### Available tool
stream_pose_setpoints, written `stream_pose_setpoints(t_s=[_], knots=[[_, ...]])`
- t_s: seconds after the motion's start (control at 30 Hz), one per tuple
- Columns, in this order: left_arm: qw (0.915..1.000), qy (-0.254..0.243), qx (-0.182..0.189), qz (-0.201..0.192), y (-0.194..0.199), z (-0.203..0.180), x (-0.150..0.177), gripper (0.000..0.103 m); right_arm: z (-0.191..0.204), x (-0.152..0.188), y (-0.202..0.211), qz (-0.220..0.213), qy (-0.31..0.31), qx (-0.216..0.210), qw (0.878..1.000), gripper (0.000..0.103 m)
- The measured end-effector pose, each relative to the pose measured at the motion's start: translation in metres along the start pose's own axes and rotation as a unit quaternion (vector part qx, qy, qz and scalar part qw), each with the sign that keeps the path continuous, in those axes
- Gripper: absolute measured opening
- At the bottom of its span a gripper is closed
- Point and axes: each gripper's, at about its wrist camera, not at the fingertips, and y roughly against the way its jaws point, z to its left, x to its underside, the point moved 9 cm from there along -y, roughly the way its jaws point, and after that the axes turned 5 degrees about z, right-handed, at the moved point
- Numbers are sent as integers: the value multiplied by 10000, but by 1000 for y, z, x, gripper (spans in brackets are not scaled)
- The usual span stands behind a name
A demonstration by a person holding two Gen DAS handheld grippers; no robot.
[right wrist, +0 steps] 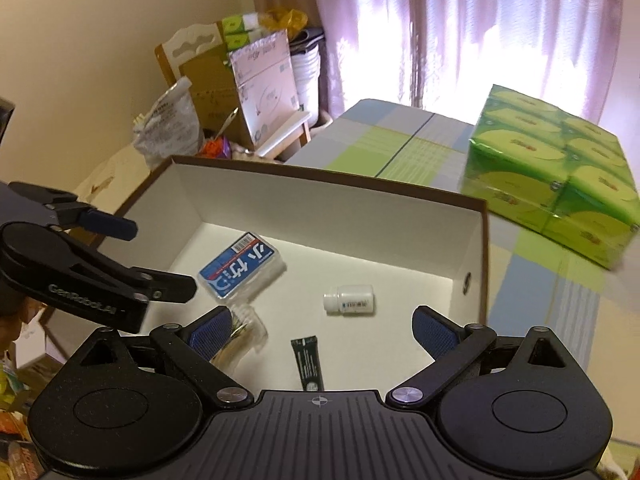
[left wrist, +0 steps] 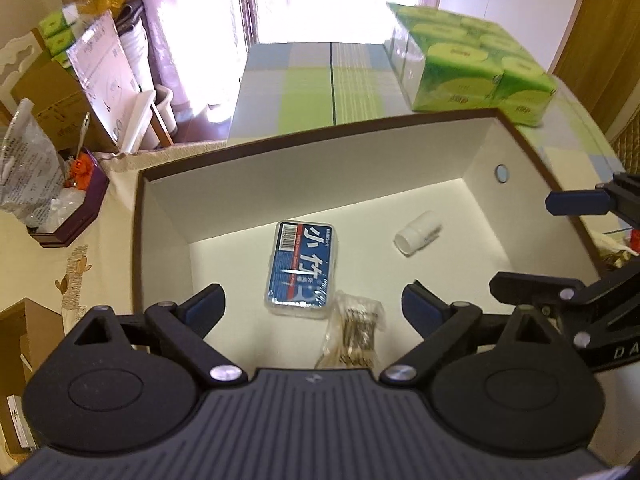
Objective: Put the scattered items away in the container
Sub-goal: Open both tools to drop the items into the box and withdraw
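Hovering over the box (left wrist: 168, 216), the left gripper (left wrist: 312, 308) is spread wide and holds nothing. Inside the box, from left to right, lie a blue case (left wrist: 304, 266), a clear packet (left wrist: 356, 330), a dark tube (right wrist: 307, 364) and a white bottle (right wrist: 350, 299). The right gripper (right wrist: 322, 330) is also released and empty above the box.

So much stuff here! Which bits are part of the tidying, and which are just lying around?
Part of the job: box; blue case; white bottle; dark tube; clear packet; both tools, open, left and right.

Lying about: green tissue pack; purple tray; cardboard cartons.
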Motion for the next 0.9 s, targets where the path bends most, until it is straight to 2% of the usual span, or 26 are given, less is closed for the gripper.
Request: stream_pose_setpoints(t_s=[0.17, 0.43, 0.9], knots=[[9997, 49, -27, -233, 30, -6, 13, 96, 1, 8, 22, -158, -64, 67, 9998, 101], [9992, 16, -20, -398, 62, -25, 38, 98, 7, 30, 49, -304, -35, 33, 9995, 101], [9992, 259, -116, -294, 78, -42, 79, 98, 5, 73, 73, -209, 52, 76, 9997, 101]])
